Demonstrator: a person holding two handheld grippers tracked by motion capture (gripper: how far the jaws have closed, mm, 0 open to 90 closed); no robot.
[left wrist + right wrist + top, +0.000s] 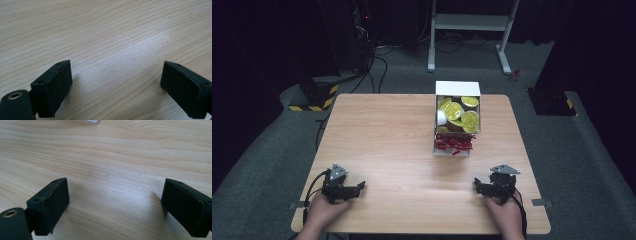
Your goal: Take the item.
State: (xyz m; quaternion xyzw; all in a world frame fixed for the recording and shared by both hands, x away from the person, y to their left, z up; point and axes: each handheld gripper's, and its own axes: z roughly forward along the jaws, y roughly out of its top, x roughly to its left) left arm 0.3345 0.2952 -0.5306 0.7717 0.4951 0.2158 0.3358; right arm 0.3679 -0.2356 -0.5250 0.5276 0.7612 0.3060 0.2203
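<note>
High view, left tongs (360, 186) and right tongs (477, 185) resting on the near table (387, 135) edge, both spread apart with nothing between, white box (457, 120) of yellow-lidded cups (455, 111) well beyond, toward the far edge.

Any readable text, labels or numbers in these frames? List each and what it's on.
None readable.
Yellow lids in the white box: any print too small and blurred to make out.
Red wrappers at the box's near end: no legible marks.
Left gripper, right gripper and table: no lettering.
</note>
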